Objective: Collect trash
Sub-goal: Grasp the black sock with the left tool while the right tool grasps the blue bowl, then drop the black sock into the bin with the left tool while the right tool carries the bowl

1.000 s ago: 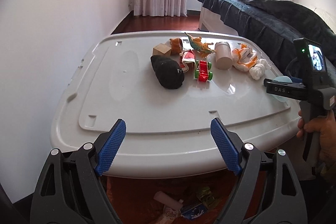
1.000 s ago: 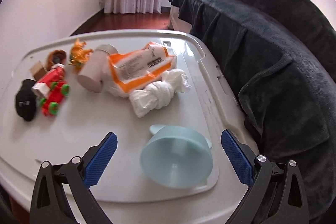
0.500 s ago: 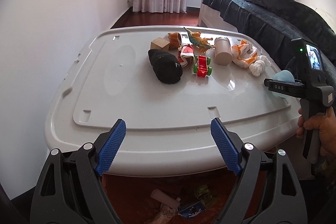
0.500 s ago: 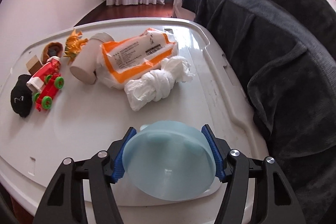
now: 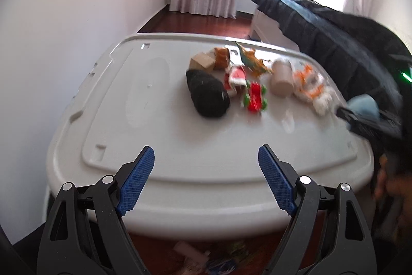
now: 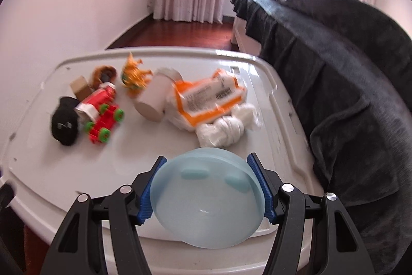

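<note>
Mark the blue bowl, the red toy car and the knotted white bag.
blue bowl [image 6: 208, 200], right wrist view, on its side wall.
red toy car [image 6: 104, 124], right wrist view, on its body.
knotted white bag [image 6: 224, 132], right wrist view, on the knot.

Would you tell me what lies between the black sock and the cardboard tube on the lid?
In the right wrist view, the red toy car and a red-and-white wrapper lie between the black sock and the cardboard tube.
</note>
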A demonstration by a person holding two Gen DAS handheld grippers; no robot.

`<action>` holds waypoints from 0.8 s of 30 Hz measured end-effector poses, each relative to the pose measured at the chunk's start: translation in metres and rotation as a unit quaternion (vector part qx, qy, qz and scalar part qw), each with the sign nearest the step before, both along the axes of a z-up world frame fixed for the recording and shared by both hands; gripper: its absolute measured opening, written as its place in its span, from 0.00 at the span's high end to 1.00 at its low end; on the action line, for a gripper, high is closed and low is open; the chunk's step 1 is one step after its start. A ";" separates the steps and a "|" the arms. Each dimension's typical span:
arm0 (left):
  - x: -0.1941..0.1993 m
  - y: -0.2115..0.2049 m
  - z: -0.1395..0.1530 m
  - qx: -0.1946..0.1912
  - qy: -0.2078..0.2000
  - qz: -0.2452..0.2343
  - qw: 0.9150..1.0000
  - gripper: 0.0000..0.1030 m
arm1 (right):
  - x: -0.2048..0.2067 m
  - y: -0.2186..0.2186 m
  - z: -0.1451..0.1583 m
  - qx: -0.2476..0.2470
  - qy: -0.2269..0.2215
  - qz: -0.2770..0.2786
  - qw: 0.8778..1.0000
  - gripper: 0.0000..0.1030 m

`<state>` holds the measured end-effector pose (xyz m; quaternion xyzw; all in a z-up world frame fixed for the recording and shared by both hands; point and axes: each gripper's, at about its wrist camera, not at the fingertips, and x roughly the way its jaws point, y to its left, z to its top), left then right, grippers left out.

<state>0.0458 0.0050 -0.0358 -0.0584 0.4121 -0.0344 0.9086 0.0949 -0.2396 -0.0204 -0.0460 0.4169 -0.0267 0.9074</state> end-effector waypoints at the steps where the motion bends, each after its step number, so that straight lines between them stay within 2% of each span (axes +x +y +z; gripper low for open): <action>1: 0.009 0.000 -0.001 -0.001 0.004 0.006 1.000 0.22 | -0.003 0.002 0.005 -0.002 -0.007 0.004 1.000 0.39; 9: 0.086 -0.011 -0.035 0.014 0.045 0.034 0.998 0.24 | -0.011 0.012 0.019 0.009 -0.025 0.031 0.999 0.39; 13: 0.107 -0.012 -0.053 0.017 0.061 0.033 0.997 0.33 | -0.011 0.013 0.018 0.011 -0.025 0.036 0.999 0.39; 18: 0.117 -0.021 -0.057 0.034 0.049 0.025 0.998 0.37 | -0.012 0.014 0.017 0.017 -0.022 0.038 0.999 0.39; 19: 0.120 -0.023 -0.059 0.036 0.048 0.020 0.998 0.42 | -0.012 0.014 0.017 0.017 -0.022 0.039 0.999 0.39; 20: 0.122 -0.024 -0.060 0.035 0.049 0.013 0.998 0.51 | -0.012 0.014 0.017 0.016 -0.023 0.039 0.999 0.39; 24: 0.117 -0.022 -0.056 0.033 0.036 0.006 0.999 0.59 | -0.014 0.018 0.019 0.012 -0.027 0.043 0.999 0.39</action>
